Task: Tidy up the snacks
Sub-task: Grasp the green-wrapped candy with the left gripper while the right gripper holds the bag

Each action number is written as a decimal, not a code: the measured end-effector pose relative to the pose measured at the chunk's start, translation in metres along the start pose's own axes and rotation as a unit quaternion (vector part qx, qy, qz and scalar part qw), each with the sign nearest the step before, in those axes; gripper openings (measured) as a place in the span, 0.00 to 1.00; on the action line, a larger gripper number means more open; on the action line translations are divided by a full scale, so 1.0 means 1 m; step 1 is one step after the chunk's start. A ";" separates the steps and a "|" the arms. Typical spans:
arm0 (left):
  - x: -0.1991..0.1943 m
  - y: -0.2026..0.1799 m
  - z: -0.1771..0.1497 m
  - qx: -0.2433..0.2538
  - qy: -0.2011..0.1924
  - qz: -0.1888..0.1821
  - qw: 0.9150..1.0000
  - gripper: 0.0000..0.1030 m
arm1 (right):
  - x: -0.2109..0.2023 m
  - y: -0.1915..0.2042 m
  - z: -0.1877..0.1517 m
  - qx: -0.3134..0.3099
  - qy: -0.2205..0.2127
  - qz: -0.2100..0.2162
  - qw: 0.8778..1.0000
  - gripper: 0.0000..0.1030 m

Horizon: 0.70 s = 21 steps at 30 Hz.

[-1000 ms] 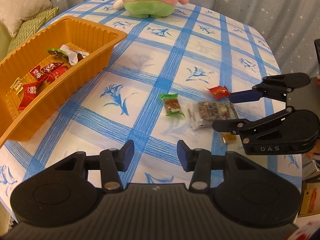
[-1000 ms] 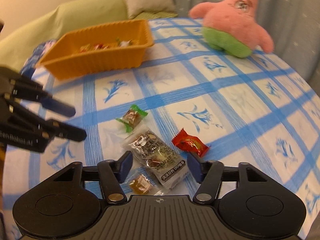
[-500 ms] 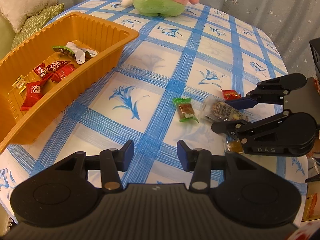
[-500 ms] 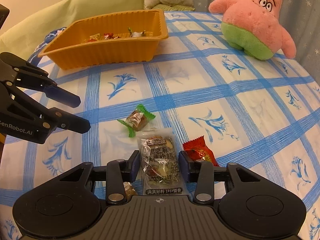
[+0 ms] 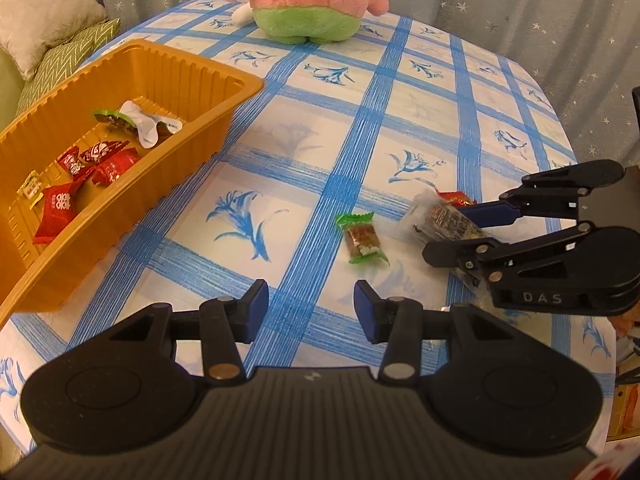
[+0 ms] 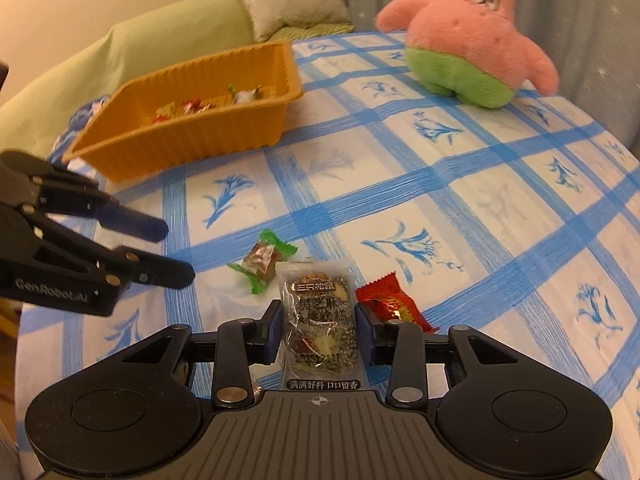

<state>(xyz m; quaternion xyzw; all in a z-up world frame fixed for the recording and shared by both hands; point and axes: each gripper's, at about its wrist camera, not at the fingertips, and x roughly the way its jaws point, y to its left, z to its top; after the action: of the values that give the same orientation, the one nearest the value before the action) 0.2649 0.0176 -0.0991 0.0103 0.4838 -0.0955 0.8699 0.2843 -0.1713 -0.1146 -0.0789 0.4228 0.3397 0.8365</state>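
Blue-checked cloth with flower prints is covering the table (image 5: 404, 96), and grey curtains with small stars are hanging behind it. I am taking the orange tray (image 5: 192, 80) as my landmark; it is standing on the table edge nearest the green sofa (image 6: 132, 44) and the pillows. Inside the tray several red wrapped candies (image 5: 60, 210), one small yellow packet and a white and green wrapper are lying.

On the far side of the tray, near the curtains, a pink and green plush star (image 6: 476, 40) is sitting on the cloth.

Away from the tray, toward me, I am seeing the loose snacks. A green-wrapped candy (image 5: 362, 238) is lying alone on the cloth, apart from both grippers. Further from the tray, the clear sesame snack packet (image 6: 318, 320) is sitting between the fingers of my right gripper (image 6: 319, 330); both blue pads are pressing against its sides, so this gripper is closed on the packet. In the left wrist view the packet's far end is looking lifted a little, but I cannot tell if it is fully off the cloth. A red candy (image 6: 390, 302) is lying just beside the packet, on the side away from the tray. Something small and brown is showing under the right gripper body, too hidden to name.

My left gripper (image 5: 308, 310) is hanging over the cloth between the tray and the green-wrapped candy, with its fingers standing wide apart and holding nothing.
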 end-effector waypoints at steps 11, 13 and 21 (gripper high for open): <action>0.006 -0.013 0.009 0.022 -0.021 -0.010 0.999 0.41 | -0.044 -0.018 -0.003 0.120 -0.074 -0.017 0.990 0.37; 0.010 -0.016 0.012 0.025 -0.023 -0.012 0.999 0.41 | -0.054 -0.022 -0.006 0.146 -0.086 -0.027 0.985 0.37; 0.026 -0.024 0.021 0.032 -0.024 -0.016 0.999 0.36 | -0.078 -0.040 -0.021 0.202 -0.096 -0.064 0.973 0.37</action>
<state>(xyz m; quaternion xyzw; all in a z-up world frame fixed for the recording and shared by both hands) 0.2919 -0.0127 -0.1080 0.0280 0.4592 -0.1253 0.8790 0.2642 -0.2492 -0.0749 0.0979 0.3945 0.1991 0.8917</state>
